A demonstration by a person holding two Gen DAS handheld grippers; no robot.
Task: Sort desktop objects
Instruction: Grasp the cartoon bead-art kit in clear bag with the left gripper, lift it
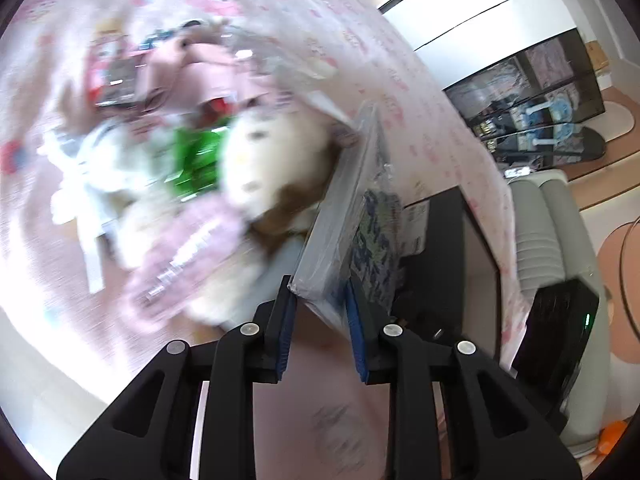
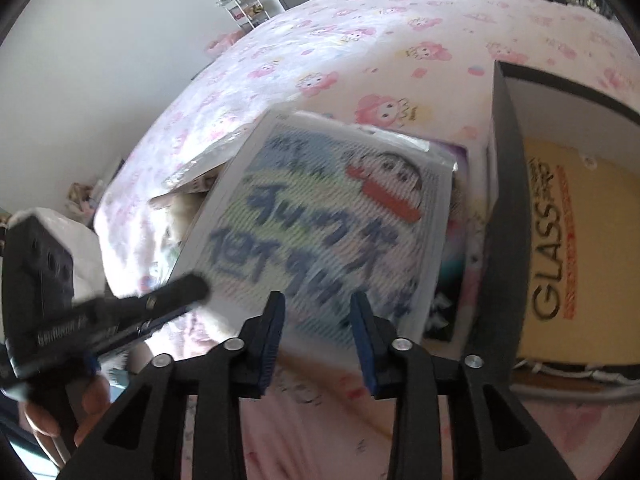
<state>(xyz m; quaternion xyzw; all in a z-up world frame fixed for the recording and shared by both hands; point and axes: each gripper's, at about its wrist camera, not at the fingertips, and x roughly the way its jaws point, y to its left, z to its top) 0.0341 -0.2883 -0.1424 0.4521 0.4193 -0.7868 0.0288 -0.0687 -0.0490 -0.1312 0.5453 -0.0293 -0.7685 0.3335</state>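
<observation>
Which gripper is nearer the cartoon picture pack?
Left. The left gripper has its fingers around the cartoon picture pack's lower corner; the right gripper sits open just short of its front face.

Your flat pack (image 2: 320,216), wrapped in clear plastic with a cartoon boy and blue lettering on its face, is tilted up on edge over the pink cloth (image 2: 360,40), just beside the open black box (image 2: 504,200). Behind it you have a blurred heap: a cream plush (image 1: 264,160), a green packet (image 1: 196,156) and a pink plush (image 1: 192,64).
</observation>
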